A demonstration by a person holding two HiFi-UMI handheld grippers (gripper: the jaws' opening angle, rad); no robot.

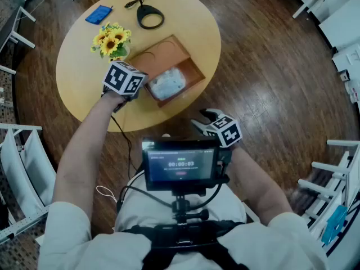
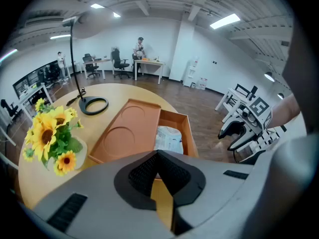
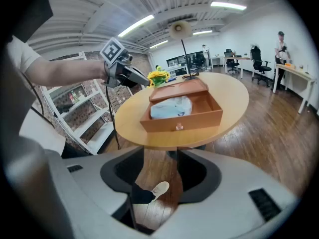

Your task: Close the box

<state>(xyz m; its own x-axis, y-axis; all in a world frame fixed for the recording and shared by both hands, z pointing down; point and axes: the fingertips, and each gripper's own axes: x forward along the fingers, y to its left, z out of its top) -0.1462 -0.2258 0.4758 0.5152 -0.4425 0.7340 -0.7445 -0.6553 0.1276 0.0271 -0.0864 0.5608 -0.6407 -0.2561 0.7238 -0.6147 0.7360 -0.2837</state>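
An open brown box (image 1: 194, 75) lies on the round wooden table (image 1: 79, 89), its lid (image 1: 160, 54) folded back flat on the far side. Inside it sits a white bag (image 1: 167, 84). My left gripper (image 1: 132, 86) hovers over the table at the box's near left corner. In the left gripper view the box (image 2: 188, 133) lies just ahead, and the left gripper (image 2: 158, 158) has its pad tips touching, with nothing between them. My right gripper (image 1: 201, 118) hangs off the table's near edge, open and empty. In the right gripper view it (image 3: 162, 168) faces the box's front wall (image 3: 182, 119) from a distance.
A vase of sunflowers (image 1: 112, 41) stands left of the lid. A lamp's black ring base (image 1: 150, 17) and a blue item (image 1: 99, 14) sit at the table's far side. A small screen (image 1: 180, 165) is mounted on my chest. White racks (image 1: 19, 151) stand to the left and right on the wooden floor.
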